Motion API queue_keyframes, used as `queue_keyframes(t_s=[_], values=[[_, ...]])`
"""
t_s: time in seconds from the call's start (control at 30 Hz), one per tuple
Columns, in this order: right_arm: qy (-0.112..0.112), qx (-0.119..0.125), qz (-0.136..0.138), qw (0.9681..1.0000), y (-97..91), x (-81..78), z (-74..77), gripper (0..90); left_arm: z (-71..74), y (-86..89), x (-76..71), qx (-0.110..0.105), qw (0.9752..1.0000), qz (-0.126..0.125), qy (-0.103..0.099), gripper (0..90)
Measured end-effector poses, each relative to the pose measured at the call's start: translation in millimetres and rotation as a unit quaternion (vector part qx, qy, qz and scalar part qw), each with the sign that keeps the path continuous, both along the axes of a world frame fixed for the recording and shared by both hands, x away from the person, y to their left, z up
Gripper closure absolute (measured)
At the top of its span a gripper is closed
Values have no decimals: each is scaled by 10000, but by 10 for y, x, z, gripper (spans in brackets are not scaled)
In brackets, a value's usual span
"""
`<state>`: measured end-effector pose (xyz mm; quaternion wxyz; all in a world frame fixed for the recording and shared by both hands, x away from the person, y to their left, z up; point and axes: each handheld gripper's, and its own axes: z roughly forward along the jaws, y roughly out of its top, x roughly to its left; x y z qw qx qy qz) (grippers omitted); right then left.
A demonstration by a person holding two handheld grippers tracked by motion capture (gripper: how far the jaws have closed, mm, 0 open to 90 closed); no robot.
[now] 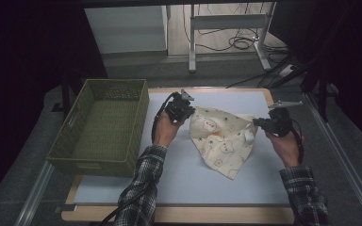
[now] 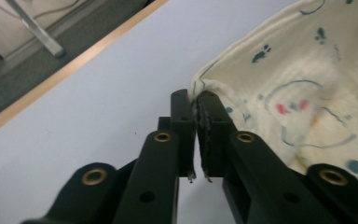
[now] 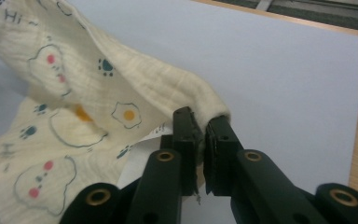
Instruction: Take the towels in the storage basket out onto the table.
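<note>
High view, cream printed cloth (image 1: 221, 139) stretched between corners, bears, paw prints

- The cream printed muslin cloth (image 1: 222, 140) lies on the pale blue table mat (image 1: 179, 174).
- The green woven basket (image 1: 104, 126) stands at nine o'clock from the cloth.

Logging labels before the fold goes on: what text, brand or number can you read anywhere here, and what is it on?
"Hi": printed in blue at the top left of the right gripper view, on the cream muslin cloth with bear and paw prints.
A second "Hi"-like mark on that cloth, lower left: too faint to be sure.
White tag sewn on the cloth: any print is hidden.
Olive woven basket: no text.
</note>
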<state>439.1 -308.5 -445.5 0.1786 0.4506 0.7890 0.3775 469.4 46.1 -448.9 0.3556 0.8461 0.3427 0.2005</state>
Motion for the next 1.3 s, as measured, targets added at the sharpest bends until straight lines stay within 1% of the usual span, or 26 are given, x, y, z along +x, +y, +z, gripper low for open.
queue_keyframes(t_s=[0.07,0.1,0.13,0.2,0.27,0.33,0.4,0.43,0.47,0.5,0.53,0.57,0.6,0.67,0.7,0.73,0.77,0.8,0.83,0.97,1.07,1.1,1.17,1.23,1.27,1.3], values=[[12,-7,-85,10000,-9,39,-26,758,-48,-22,65,-9,9999,123,51,704],[12,-7,-85,10000,-9,39,-26,758,-69,-21,79,-67,9999,117,96,704],[-7,20,-63,10000,-19,23,-38,721,-85,-13,75,-72,9999,113,96,627],[-28,-49,0,10000,-23,-24,-45,702,-121,7,46,-49,9999,155,50,578],[-21,-64,22,10000,-25,-52,-53,693,-157,49,1,-142,9997,171,90,562],[11,-34,91,10000,-27,-154,-81,684,-194,123,-96,-328,9991,205,145,538],[65,21,207,9998,-15,-238,-112,681,-213,161,-184,-449,9987,166,175,522],[65,21,207,9998,-15,-238,-112,681,-213,161,-184,-449,9987,166,175,515],[67,25,349,9994,14,-329,-165,681,-247,179,-275,-568,9980,85,246,506],[67,25,349,9994,14,-329,-165,681,-247,179,-275,-568,9980,85,246,497],[131,52,501,9986,55,-432,-234,681,-295,180,-370,-621,9976,24,315,486],[131,52,501,9986,55,-432,-234,681,-295,180,-370,-621,9976,24,315,471],[170,38,667,9976,104,-539,-317,681,-362,173,-460,-735,9965,-34,403,452],[208,8,818,9964,157,-649,-400,681,-434,172,-545,-770,9958,-99,486,398],[247,17,890,9957,181,-707,-434,681,-434,172,-545,-770,9958,-99,486,377],[248,35,972,9949,204,-762,-467,681,-508,175,-627,-829,9948,-152,572,362],[248,35,972,9949,204,-762,-467,681,-508,175,-627,-829,9948,-152,572,348],[299,75,1118,9933,257,-867,-515,681,-581,179,-702,-858,9941,-189,629,331],[299,75,1118,9933,257,-867,-515,681,-581,179,-702,-858,9941,-189,629,320],[346,151,1403,9894,381,-1056,-581,656,-701,191,-850,-865,9935,-278,690,310],[410,143,1627,9857,513,-1200,-669,612,-759,229,-985,-956,9918,-413,745,347],[410,143,1627,9857,513,-1200,-669,612,-759,229,-985,-956,9918,-413,745,357],[474,-1,1712,9841,597,-1255,-764,604,-772,248,-1039,-963,9916,-445,743,358],[316,-96,1702,9849,623,-1283,-789,642,-779,262,-1081,-985,9911,-470,767,357],[215,-227,1646,9859,633,-1297,-789,715,-781,269,-1108,-1002,9908,-489,762,358],[215,-227,1646,9859,633,-1297,-789,715,-781,269,-1108,-1002,9908,-489,762,358]])
